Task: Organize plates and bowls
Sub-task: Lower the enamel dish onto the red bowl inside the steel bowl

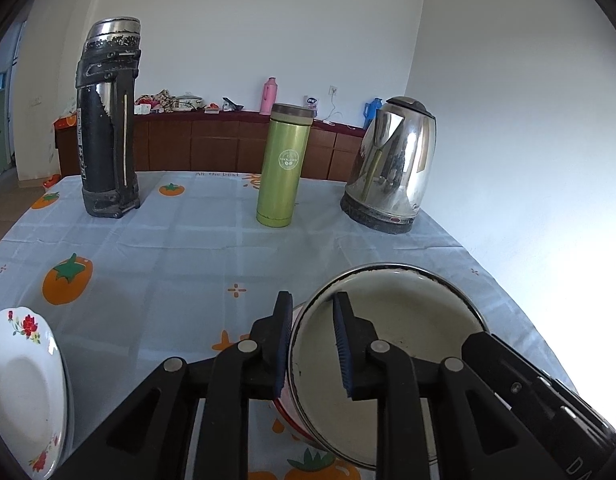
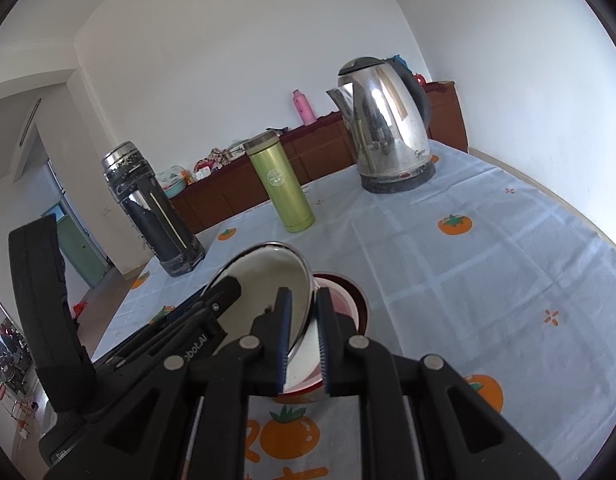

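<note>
At the near edge of the worktop (image 1: 179,248), both your tongs pinch one metal bowl (image 1: 388,344).

Your left tongs (image 1: 312,344) clamp the bowl's left rim, one finger inside and one outside; your right tongs (image 2: 303,340) grip the opposite rim, and the bowl hangs tilted over a red-and-white bowl (image 2: 348,300). A flowered plate (image 1: 23,384) lies near left. Far back stand a black flask (image 1: 107,120), a green flask (image 1: 283,164) and a steel kettle (image 1: 392,168).
</note>
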Motion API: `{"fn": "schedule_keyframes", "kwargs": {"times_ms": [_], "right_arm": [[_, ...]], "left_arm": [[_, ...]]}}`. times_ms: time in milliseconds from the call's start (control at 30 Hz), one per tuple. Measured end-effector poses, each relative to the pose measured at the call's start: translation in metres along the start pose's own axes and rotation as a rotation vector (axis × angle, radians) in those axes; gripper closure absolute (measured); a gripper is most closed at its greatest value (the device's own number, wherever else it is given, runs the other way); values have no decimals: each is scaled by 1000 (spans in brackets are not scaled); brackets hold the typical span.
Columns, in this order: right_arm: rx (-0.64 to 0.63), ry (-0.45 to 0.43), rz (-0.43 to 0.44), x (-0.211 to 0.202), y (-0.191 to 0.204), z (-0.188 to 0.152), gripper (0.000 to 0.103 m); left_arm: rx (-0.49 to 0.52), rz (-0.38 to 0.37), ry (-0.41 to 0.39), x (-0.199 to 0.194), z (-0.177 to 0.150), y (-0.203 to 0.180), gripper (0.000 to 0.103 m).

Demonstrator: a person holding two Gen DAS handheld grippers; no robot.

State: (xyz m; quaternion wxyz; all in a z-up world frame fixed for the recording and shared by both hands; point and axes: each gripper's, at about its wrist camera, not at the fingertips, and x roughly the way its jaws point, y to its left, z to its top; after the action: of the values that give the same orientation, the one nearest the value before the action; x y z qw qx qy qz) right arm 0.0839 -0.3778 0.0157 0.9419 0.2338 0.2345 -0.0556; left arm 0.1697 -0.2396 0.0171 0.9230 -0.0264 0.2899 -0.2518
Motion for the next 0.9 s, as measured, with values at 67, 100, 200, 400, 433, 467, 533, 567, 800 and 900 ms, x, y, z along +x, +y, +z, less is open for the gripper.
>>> {"fn": "schedule_keyframes", "kwargs": {"times_ms": [67,100,200,400,433,467,533,567,800,900], "right_arm": [[11,7,3,4,-3,-1,91],[18,14,4,6,-5,-2,91],[27,29,2,12,-8,-5,91],[12,39,-17,20,-9,-8,91],[10,40,-20,21,-10,-8,91],[7,43,-25,22,-10,-9,91],[4,48,-30,24,-11,-11,91],[2,50,-32,25,-11,-11,91],[-19,50,-44,29,-10,-14,91],[-18,50,-44,30,-10,-14,91]], "left_arm": [[0,5,4,3,-1,0,80],[1,7,5,5,-1,0,80],[0,14,14,9,-2,0,80],[1,24,30,16,-6,1,80],[2,25,33,17,-7,1,80],[2,27,35,18,-7,1,80],[2,31,37,20,-8,1,80],[2,33,39,21,-9,1,80],[7,45,38,23,-11,1,80],[8,46,38,23,-11,1,80]]}}
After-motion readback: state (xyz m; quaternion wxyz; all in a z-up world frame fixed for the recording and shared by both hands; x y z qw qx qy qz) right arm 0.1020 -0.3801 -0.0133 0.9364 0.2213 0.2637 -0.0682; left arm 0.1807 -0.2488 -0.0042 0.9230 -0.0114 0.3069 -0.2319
